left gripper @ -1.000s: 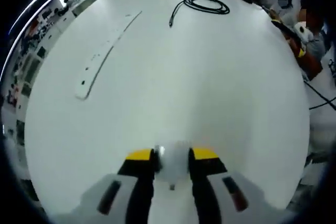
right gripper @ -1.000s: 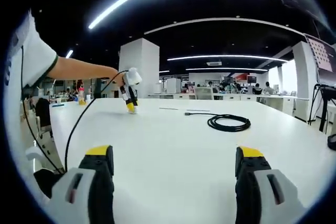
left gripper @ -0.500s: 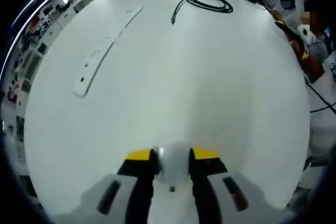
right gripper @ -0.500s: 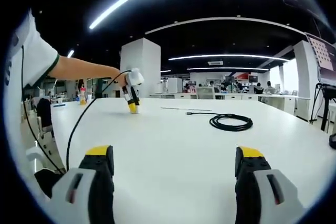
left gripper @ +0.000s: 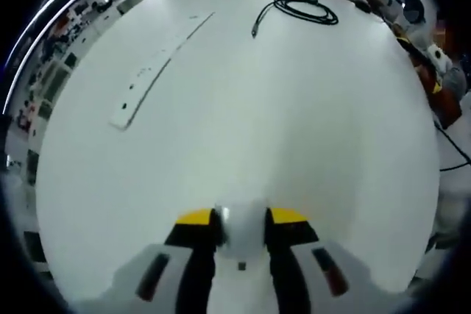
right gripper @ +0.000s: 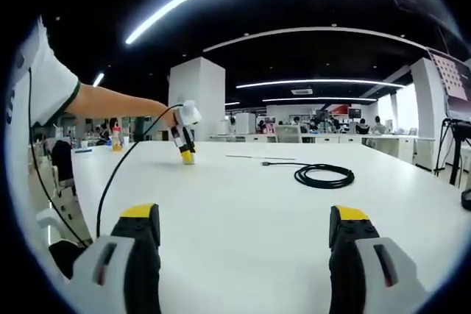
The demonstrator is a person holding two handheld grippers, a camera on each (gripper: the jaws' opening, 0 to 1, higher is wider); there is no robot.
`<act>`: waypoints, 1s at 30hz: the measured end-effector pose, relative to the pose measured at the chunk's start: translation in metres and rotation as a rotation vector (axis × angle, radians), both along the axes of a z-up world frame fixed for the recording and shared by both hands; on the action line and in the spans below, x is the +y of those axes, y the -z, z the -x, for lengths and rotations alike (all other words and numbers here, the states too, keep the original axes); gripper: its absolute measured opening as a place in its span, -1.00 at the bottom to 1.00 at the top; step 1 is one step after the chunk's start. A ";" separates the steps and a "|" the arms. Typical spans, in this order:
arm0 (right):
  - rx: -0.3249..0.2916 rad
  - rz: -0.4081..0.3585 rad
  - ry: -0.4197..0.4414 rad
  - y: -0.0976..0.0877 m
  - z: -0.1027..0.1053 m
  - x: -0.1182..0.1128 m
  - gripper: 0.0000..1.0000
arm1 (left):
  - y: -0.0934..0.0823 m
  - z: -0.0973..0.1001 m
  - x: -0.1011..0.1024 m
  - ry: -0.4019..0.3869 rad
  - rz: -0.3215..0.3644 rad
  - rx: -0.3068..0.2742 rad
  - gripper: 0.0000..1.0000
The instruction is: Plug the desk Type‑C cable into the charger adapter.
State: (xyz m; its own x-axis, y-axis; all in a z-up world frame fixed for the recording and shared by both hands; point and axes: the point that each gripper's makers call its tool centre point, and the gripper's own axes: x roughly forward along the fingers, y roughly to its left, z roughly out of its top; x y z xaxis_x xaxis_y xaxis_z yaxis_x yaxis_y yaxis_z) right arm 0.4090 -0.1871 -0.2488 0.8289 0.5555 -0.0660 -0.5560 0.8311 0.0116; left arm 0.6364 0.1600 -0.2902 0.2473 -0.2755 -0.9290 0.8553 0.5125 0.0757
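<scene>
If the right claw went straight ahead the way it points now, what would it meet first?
Probably nothing soon: bare white table lies ahead of the open right claw. The coiled black cable sits right of that line, the left claw left; depth is unclear.

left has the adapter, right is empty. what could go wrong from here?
1. The cable lies coiled far from the open right gripper; grabbing the coil instead of the plug end leaves nothing to insert.
2. The left gripper pinches the white adapter tightly; its port may face away or be covered.
</scene>
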 end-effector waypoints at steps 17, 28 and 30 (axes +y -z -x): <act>-0.003 0.002 -0.021 0.001 0.000 0.008 0.93 | -0.002 0.006 0.000 -0.055 0.002 -0.027 -0.50; -0.008 0.001 -0.036 -0.002 0.002 0.015 0.92 | 0.001 0.057 -0.016 -0.111 0.019 0.037 -0.50; -0.009 0.001 -0.040 -0.003 0.002 0.016 0.92 | 0.000 0.053 -0.020 -0.045 0.019 -0.018 -0.50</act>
State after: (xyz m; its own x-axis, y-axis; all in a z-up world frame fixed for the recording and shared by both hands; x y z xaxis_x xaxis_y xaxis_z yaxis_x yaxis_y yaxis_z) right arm 0.4074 -0.1707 -0.2461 0.8065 0.5883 -0.0588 -0.5891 0.8081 0.0053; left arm 0.5829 0.1398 -0.2904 0.2763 -0.2813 -0.9190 0.8298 0.5522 0.0804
